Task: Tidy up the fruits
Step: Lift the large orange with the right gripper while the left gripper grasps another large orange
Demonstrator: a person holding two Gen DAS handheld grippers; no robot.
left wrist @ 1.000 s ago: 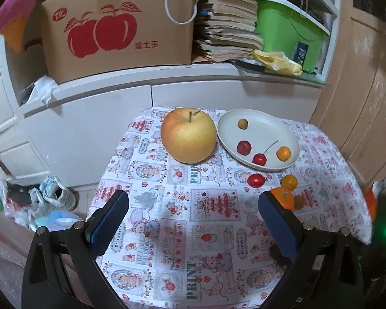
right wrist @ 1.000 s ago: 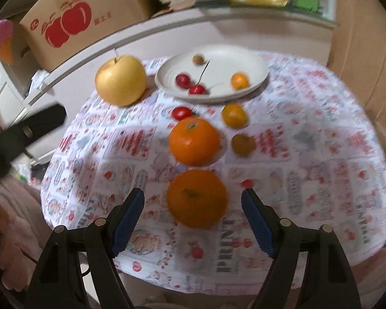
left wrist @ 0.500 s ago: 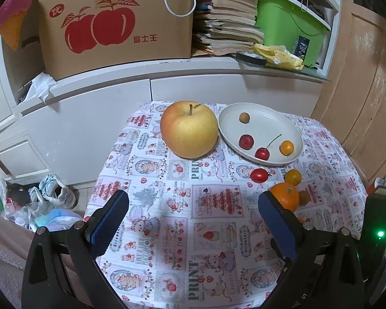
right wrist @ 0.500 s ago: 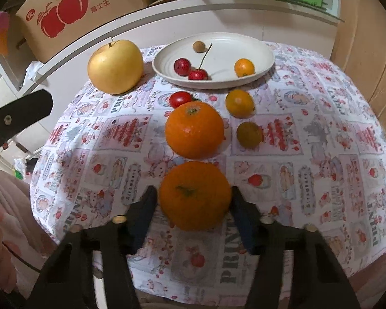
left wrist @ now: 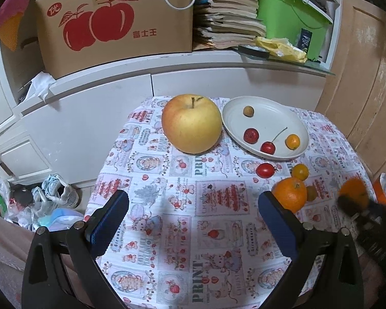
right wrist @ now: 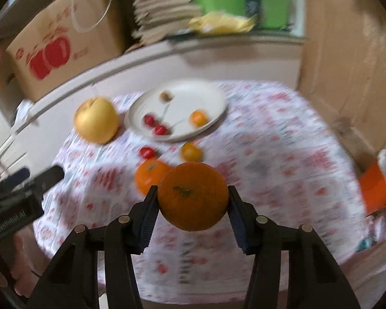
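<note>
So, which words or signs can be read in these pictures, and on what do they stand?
"水晶富士", "富士王" and a circled "优": on the cardboard apple box.
"PRINT": repeated on the patterned tablecloth.
Small captions in the tablecloth's panels: too small to read.
Label on the dark packet by the green bin: too small to read.

White cabinets [left wrist: 90, 108] behind the table carry an apple-printed carton [left wrist: 110, 23]; wooden panelling [left wrist: 368, 82] stands right

We see our right gripper [right wrist: 193, 206] clamped on a round orange tangerine [right wrist: 193, 196], its jaws having just closed on it. Beyond lie a second orange tangerine [right wrist: 148, 174], a large yellow apple [right wrist: 96, 119] at far left, and a cream round plate [right wrist: 193, 97].
</note>
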